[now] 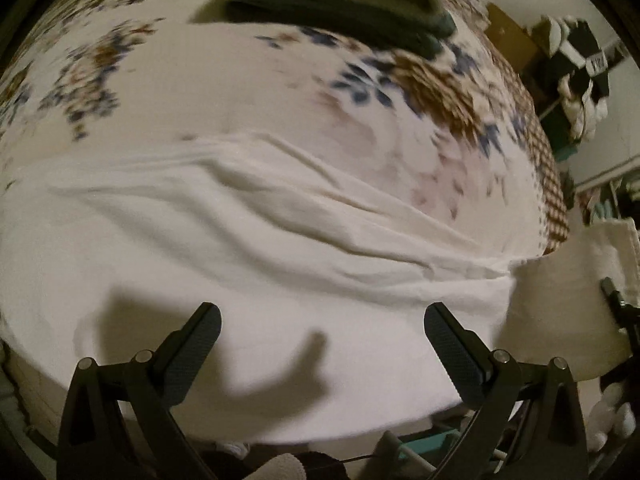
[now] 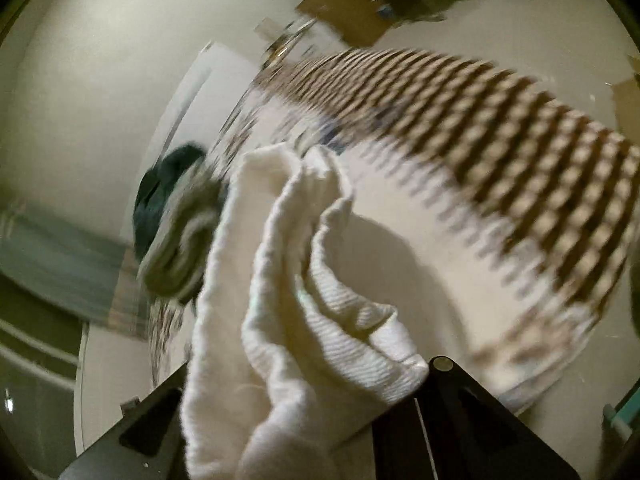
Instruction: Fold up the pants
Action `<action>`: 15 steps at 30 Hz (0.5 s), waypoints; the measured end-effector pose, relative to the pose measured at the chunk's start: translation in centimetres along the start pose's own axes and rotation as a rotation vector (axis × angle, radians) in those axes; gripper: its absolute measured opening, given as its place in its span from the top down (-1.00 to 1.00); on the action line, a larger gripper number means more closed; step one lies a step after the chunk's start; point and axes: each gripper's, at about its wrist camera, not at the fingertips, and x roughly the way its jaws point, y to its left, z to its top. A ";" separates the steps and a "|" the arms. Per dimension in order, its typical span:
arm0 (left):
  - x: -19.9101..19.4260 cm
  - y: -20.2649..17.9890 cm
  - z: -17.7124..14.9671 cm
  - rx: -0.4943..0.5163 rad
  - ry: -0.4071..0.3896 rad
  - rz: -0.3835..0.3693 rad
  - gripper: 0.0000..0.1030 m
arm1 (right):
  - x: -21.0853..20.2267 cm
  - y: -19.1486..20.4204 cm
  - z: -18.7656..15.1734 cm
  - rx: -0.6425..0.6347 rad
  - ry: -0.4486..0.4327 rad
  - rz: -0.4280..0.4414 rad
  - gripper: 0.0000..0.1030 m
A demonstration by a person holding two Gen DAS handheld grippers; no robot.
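Observation:
White ribbed pants (image 1: 280,240) lie spread and creased across the near part of the bed. My left gripper (image 1: 322,344) hovers just above their near edge, its jaws wide apart and empty. In the right wrist view my right gripper (image 2: 320,412) is shut on a bunched end of the white pants (image 2: 288,280), which drapes up over its fingers and hides the tips. That lifted end (image 1: 608,256) also shows at the right edge of the left wrist view, beside part of the right gripper's frame.
The bed has a floral cover (image 1: 420,76) with a brown checked border (image 2: 500,128). Folded green and grey clothes (image 1: 340,4) are stacked at the far side of the bed; they also show in the right wrist view (image 2: 176,232). Shelves with clutter (image 1: 576,64) stand beyond the bed's right side.

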 end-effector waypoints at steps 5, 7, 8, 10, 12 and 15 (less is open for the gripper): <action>-3.2 6.2 -1.4 -0.053 -0.004 0.023 -1.00 | 6.1 6.1 -8.1 -0.093 0.130 0.009 0.85; -3.7 8.9 -2.1 -0.069 0.000 0.046 -1.00 | 9.9 8.0 -11.9 -0.149 0.189 -0.013 0.85; -3.5 9.9 -2.3 -0.075 0.002 0.056 -1.00 | 10.9 8.6 -13.1 -0.167 0.204 -0.022 0.85; -3.5 12.5 -3.0 -0.102 0.006 0.081 -1.00 | 14.1 9.3 -16.2 -0.226 0.243 -0.058 0.85; -3.5 14.6 -3.6 -0.130 0.012 0.093 -1.00 | 17.0 9.9 -19.2 -0.308 0.284 -0.137 0.79; -3.8 17.4 -4.6 -0.187 0.013 0.104 -1.00 | 19.1 10.7 -22.4 -0.344 0.304 -0.235 0.48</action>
